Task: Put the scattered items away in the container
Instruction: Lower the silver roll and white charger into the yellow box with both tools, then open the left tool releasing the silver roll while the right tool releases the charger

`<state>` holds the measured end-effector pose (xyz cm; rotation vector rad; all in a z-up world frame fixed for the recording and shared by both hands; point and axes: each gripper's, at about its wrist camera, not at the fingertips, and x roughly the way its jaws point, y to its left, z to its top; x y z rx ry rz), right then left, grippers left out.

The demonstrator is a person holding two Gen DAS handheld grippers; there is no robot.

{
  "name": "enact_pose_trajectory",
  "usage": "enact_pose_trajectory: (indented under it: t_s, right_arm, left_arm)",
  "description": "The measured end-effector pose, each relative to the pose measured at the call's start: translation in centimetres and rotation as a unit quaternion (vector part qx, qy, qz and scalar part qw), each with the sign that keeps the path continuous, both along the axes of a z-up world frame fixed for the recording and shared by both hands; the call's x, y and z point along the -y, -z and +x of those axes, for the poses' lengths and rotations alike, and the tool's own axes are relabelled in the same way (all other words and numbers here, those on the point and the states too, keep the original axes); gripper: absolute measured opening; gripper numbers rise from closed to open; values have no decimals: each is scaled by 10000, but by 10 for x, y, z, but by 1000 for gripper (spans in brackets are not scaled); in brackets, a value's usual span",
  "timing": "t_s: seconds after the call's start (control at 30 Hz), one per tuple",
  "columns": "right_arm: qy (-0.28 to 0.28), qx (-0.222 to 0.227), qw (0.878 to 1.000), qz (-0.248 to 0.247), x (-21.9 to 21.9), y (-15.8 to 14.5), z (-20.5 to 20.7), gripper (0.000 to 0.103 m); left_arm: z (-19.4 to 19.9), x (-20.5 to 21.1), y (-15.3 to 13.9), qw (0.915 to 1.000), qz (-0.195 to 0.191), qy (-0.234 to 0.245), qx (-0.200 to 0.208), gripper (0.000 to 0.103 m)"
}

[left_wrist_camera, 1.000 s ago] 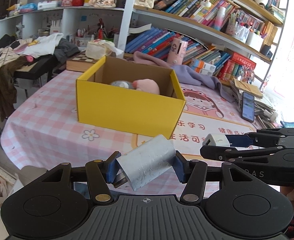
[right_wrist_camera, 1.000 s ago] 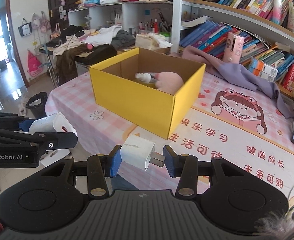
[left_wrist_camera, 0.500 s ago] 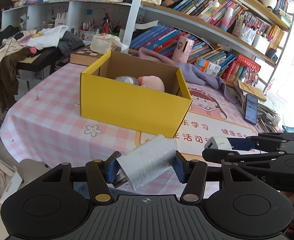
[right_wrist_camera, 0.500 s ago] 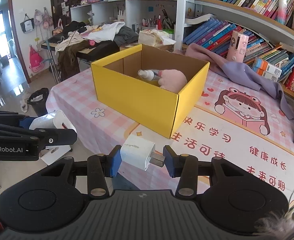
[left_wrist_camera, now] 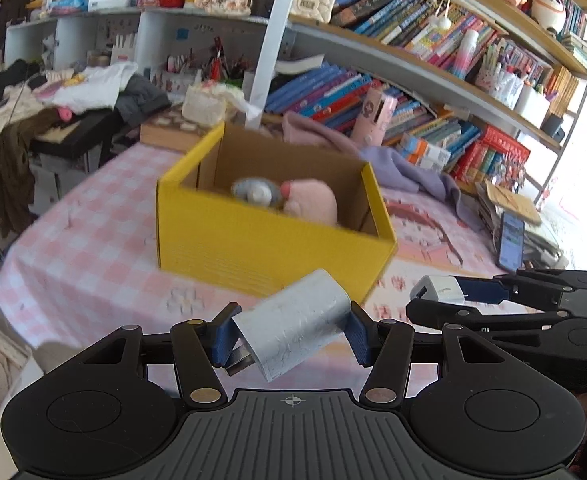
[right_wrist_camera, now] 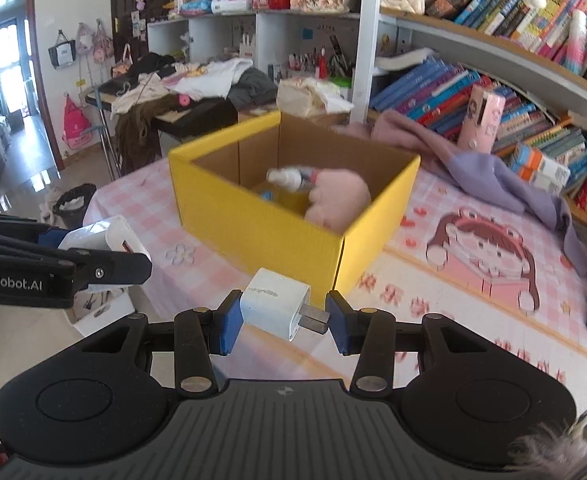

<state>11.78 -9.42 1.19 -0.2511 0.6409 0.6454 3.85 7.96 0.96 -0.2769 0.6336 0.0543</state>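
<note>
An open yellow cardboard box stands on the pink checked table, holding a pink plush and a small spray bottle. My left gripper is shut on a silvery grey charger block, held in the air short of the box's near wall. My right gripper is shut on a white plug adapter, its prongs against the right pad, also short of the box. Each gripper shows in the other's view, the right gripper and the left gripper.
A purple cloth lies behind the box by the bookshelves. A phone rests at the table's right edge. A pink tube stands by the books. Clothes are piled on a side table at the back left.
Both grippers have moved toward the yellow box, which looks bigger and nearer. Both grips are unchanged.
</note>
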Motion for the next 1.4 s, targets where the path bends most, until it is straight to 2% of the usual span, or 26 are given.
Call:
enact_pose_trajectory:
  t_s: [0.3, 0.43, 0.57, 0.77, 1.0, 1.23, 1.4]
  right_arm:
    - [-163, 296, 9990, 294, -20, -22, 57, 42]
    - [-245, 406, 9984, 323, -35, -26, 85, 42]
    - [-317, 388, 9987, 101, -53, -20, 110, 42]
    - [-483, -43, 9987, -144, -80, 1, 143, 43]
    - [-778, -473, 9946, -489, -113, 20, 169, 43]
    - [-887, -863, 9893, -772, -136, 34, 196, 43]
    - [-941, -1060, 9856, -922, -146, 43, 206, 43]
  left_arm:
    - [56, -19, -31, 9984, 403, 0, 396, 54]
    - [90, -27, -38, 9971, 621, 146, 409, 54]
    - [125, -28, -40, 9944, 890, 467, 331, 54]
    - [190, -30, -31, 9895, 1076, 954, -109, 54]
    - [251, -31, -11, 9802, 1333, 1292, -693, 54]
    - [303, -36, 14, 9705, 1413, 1502, -1249, 54]
    - [324, -39, 32, 9629, 1362, 1746, -1542, 54]
